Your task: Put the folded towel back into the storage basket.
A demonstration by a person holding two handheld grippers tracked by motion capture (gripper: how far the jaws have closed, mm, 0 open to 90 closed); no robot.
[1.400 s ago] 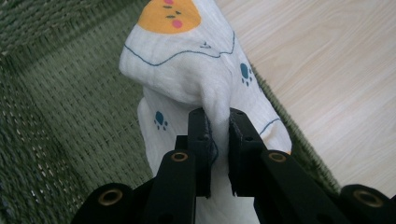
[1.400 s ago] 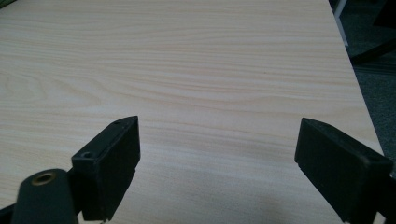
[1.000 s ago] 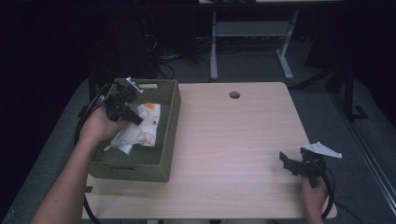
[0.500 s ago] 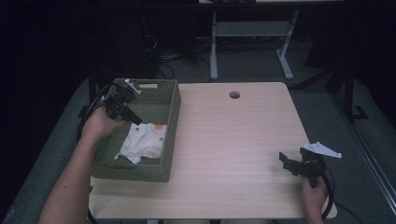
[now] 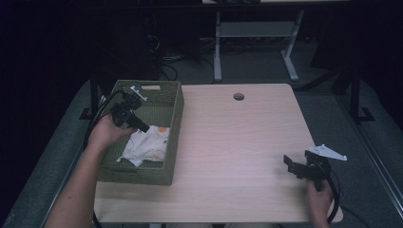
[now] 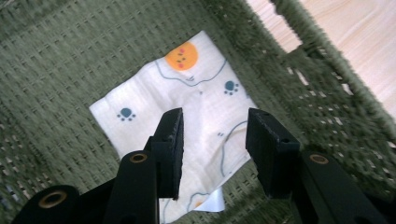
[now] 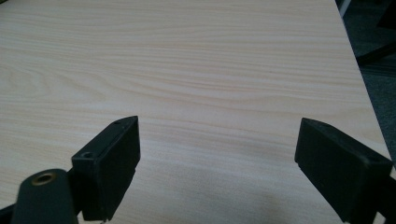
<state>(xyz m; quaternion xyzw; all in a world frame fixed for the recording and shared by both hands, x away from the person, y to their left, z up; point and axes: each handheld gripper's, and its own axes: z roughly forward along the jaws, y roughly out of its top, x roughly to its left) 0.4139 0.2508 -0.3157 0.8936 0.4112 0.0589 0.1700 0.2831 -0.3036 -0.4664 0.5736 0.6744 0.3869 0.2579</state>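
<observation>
While the table (image 5: pixel 237 142) is carrying the same layout as a second ago, the change worth recording is sitting inside the basket (image 5: pixel 173 102) at its left edge. That green woven basket is occupying the same spot, and the white printed cloth (image 5: pixel 147 145) is now lying loose on its floor, spread fairly flat with one corner folded up at the near end; a second ago it was bunched up under the left gripper (image 5: pixel 135 122), and half a second ago it was already dropping flat. Its jaws have just been opening, and in the left gripper view they are standing apart above the cloth (image 6: pixel 187 107) with nothing pressed between the pads, the fabric showing through the gap. The left hand (image 5: pixel 105 134) is hanging over the basket's left rim, slightly lower than it was. At the table's near right corner the right gripper (image 5: pixel 297 166) is resting exactly where it was, jaws wide apart over bare wood in the right gripper view (image 7: pixel 215 163) and holding nothing. My judgement is that the release is complete: the cloth is deposited in the basket, and what is remaining is for the left hand to be drawing clear without snagging the fabric.
</observation>
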